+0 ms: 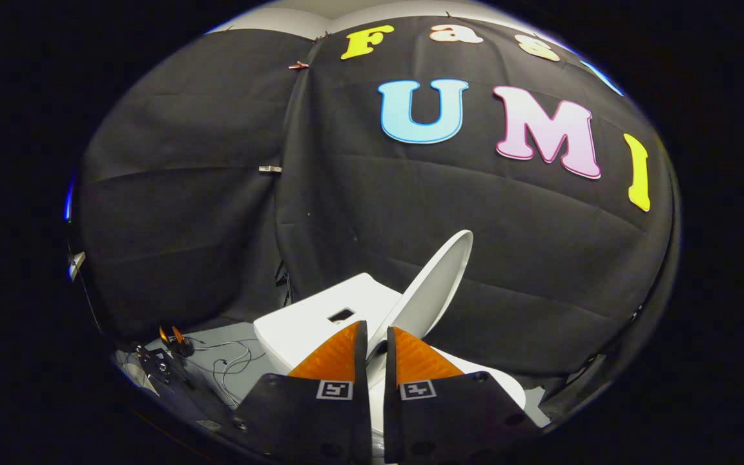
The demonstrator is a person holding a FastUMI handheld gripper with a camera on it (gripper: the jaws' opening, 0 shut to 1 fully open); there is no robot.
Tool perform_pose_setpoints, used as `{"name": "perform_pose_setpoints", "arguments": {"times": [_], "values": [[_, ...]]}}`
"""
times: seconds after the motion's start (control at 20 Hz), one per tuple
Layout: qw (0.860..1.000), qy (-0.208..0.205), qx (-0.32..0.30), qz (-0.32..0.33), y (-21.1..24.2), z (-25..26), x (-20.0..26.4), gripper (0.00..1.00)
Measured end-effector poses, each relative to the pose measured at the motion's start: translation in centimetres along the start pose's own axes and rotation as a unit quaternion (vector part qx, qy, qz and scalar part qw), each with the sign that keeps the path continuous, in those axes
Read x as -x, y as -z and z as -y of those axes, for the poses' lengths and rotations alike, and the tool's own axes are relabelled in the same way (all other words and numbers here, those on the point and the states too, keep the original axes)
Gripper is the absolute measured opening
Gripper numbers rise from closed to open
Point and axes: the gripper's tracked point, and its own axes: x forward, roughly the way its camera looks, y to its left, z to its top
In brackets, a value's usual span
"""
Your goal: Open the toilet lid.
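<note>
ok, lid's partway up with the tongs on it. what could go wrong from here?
1. The lid is raised but tilted, its top edge apart from the wall behind; released now, it may drop shut.
2. The tongs look closed on its near edge only; a thin grip could slip.

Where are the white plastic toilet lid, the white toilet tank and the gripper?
white plastic toilet lid point(436, 284): gripper view, middle of its raised underside.
white toilet tank point(307, 323): gripper view, flat top.
gripper point(377, 339): gripper view, between the fingertips, jaws nearly closed around the lid's edge.
</note>
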Motion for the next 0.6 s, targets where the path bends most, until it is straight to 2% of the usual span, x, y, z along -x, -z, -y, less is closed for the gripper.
{"name": "perform_pose_setpoints", "arguments": {"times": [0.25, 0.6], "values": [[0.999, -0.029, -0.025, 0.017, -1.1, -3.7, -2.4, 0.12], [0.998, -0.06, 0.001, 0.026, -1.5, -7.5, -5.1, 0.12]]}}
